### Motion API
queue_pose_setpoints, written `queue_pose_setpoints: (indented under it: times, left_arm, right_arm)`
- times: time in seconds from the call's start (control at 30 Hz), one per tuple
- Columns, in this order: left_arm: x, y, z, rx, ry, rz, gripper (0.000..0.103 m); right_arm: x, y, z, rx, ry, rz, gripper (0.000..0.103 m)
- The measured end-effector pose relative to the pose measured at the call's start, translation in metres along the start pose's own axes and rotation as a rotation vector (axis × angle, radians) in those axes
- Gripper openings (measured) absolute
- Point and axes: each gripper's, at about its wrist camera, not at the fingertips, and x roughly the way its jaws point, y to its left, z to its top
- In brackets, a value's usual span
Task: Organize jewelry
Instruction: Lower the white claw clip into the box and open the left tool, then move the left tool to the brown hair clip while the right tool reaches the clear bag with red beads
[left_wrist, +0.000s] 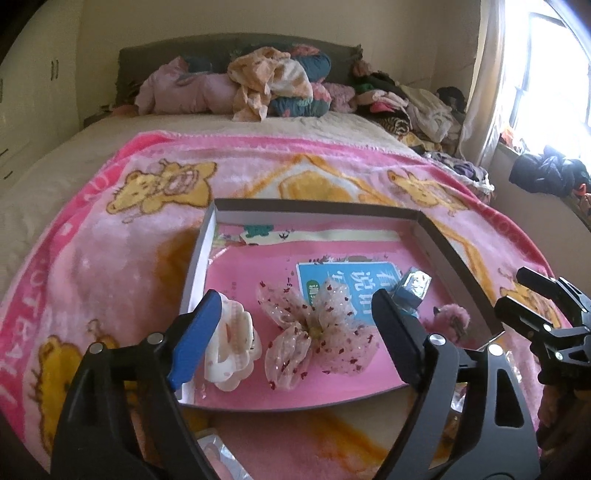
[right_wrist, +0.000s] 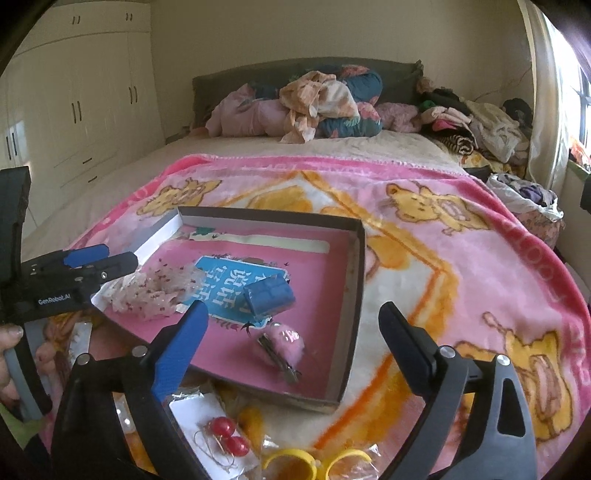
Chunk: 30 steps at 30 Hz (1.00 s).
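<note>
So the pink bear blanket (left_wrist: 110, 258) was under everything, w/ the shallow box tray (left_wrist: 201, 258) straight ahead of both tongs. Inside it: sheer bow (left_wrist: 317, 328) sat btwn the left gripper (left_wrist: 295, 325) fingers but untouched, white claw clip (left_wrist: 232, 347) just inside its blue finger, blue box (right_wrist: 269, 295) beyond the right gripper (right_wrist: 291, 339), fuzzy pink clip (right_wrist: 286, 343) btwn its fingers, not touched. Both tongs were wide open, holding nothing. Red bead earrings (right_wrist: 227, 435) lay right under the right one, outside the tray.

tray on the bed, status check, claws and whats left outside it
Left claw open, empty. Right claw open, empty. Tray holds bow. Red earrings outside.
</note>
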Motion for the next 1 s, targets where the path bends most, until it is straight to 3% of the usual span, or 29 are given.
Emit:
queue_pose_setpoints:
  times: [0.2,0.6,1.0]
  left_arm:
    - [-0.023,0.001,-0.001,-0.014,-0.040,0.009,0.091]
    - [-0.067,0.009,-0.019,-0.086,-0.104,0.029,0.091]
    - [-0.093,0.005,-0.043,-0.055,-0.103,0.050,0.091]
  right_arm:
    - [-0.017,0.005,-0.004,-0.010,-0.024,0.000,0.092]
    - [-0.055,0.019,-0.016,-0.036,-0.076,0.006,0.092]
    - [-0.075,0.032,-0.038,-0.054,-0.075,0.020,0.092]
